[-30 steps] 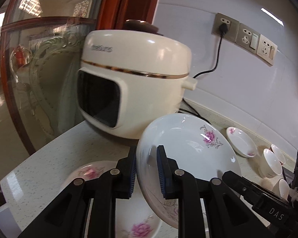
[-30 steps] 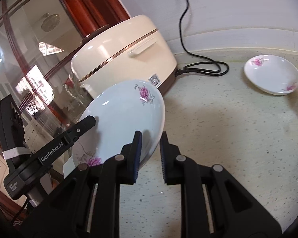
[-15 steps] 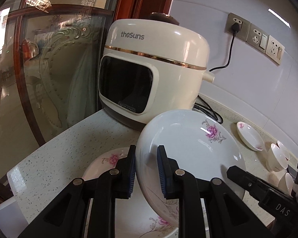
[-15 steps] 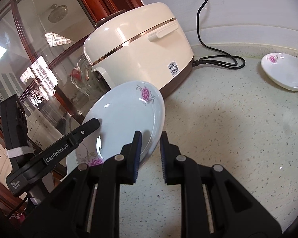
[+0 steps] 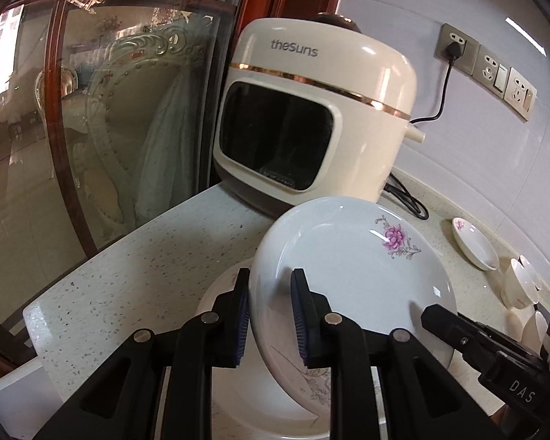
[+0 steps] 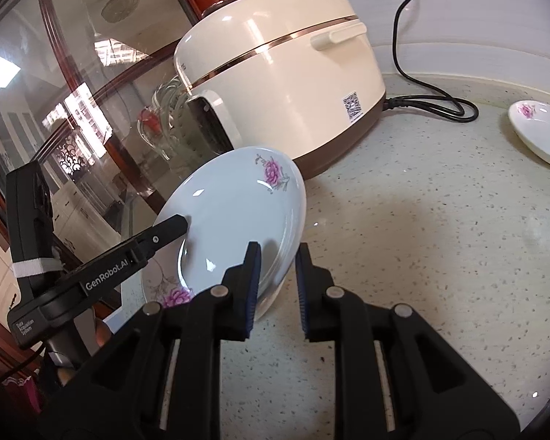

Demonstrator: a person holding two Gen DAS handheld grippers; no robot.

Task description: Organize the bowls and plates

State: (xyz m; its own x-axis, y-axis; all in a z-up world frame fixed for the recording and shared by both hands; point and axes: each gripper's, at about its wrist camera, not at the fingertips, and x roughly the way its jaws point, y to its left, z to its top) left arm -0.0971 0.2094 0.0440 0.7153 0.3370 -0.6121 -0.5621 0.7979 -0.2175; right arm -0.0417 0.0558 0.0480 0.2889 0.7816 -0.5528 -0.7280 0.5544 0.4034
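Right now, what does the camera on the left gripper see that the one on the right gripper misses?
Only the left wrist view shows the wall sockets, the small cups and the cooker's dark front window.

Only the right wrist view shows the cooker's QR label and side handle.

Both show the flowered plate held tilted by the left gripper and right gripper over a second plate, plus the small dish.

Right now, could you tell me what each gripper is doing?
Left gripper: shut on the plate rim.
Right gripper: shut on the same plate's opposite rim.
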